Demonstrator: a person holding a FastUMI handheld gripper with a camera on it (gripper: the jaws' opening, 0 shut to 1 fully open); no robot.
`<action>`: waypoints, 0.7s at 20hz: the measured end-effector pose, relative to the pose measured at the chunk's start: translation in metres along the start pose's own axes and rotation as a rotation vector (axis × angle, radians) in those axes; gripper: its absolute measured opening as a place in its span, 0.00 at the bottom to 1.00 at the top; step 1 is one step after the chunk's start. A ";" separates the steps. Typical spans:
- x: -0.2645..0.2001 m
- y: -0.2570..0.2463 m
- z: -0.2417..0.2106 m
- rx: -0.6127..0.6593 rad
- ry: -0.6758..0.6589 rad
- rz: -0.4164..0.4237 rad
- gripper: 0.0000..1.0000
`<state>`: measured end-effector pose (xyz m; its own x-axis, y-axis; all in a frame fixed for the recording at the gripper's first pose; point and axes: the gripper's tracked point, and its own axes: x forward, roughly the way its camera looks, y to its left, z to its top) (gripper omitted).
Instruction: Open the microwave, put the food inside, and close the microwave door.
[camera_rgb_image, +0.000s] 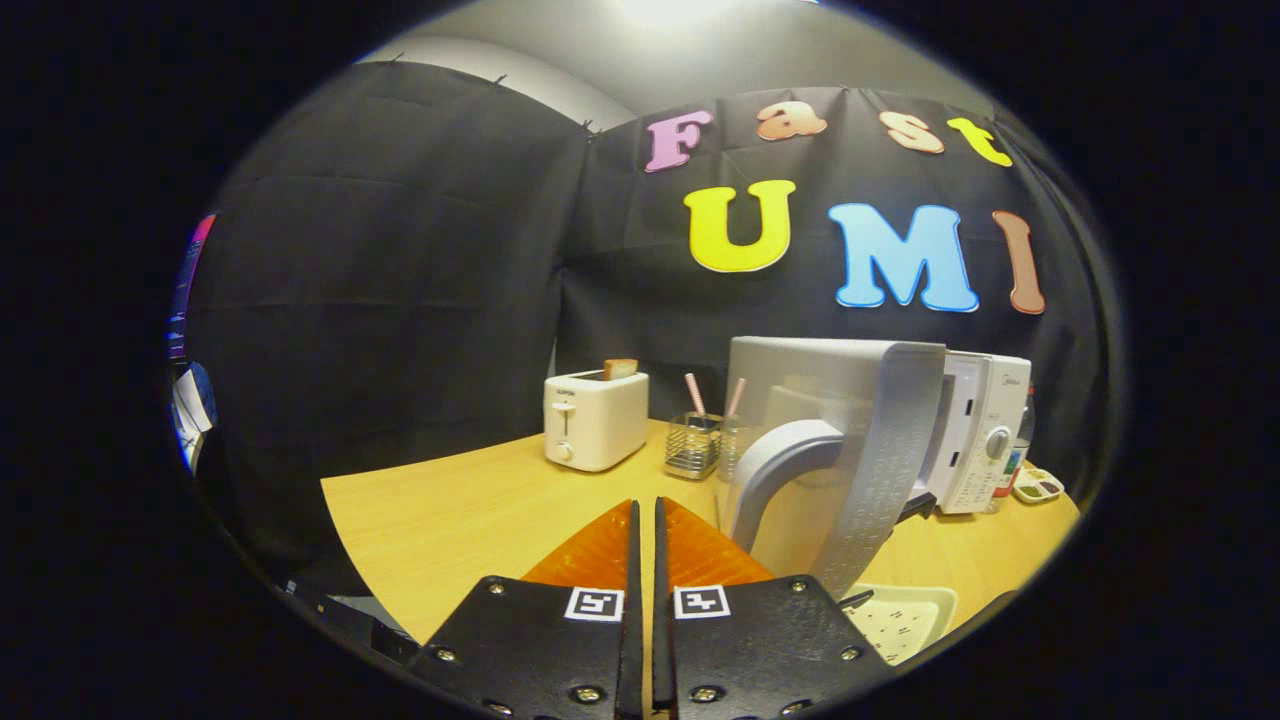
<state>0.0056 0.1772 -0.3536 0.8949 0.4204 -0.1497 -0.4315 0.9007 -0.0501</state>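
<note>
Microwave (985, 425) at two o'clock of tool (646, 510), white, door (850, 440) swung open, curved handle (775, 465) facing out. Tool fingers nearly together, holding nothing.

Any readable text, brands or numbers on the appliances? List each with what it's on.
Toaster: small front mark, too blurred to read.
Microwave: panel markings and top logo, too small to read.
Gripper, fingers shut on nothing beside the open door: square markers, no words.

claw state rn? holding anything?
Claw: closed, holding nothing, just left of the open microwave door.
</note>
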 end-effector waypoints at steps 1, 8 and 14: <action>0.001 -0.013 -0.002 0.005 0.007 -0.015 0.04; 0.006 -0.106 0.003 -0.024 0.010 -0.161 0.04; 0.027 -0.182 -0.010 0.041 0.058 -0.264 0.04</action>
<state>0.1075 0.0238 -0.3582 0.9672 0.1648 -0.1935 -0.1784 0.9824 -0.0553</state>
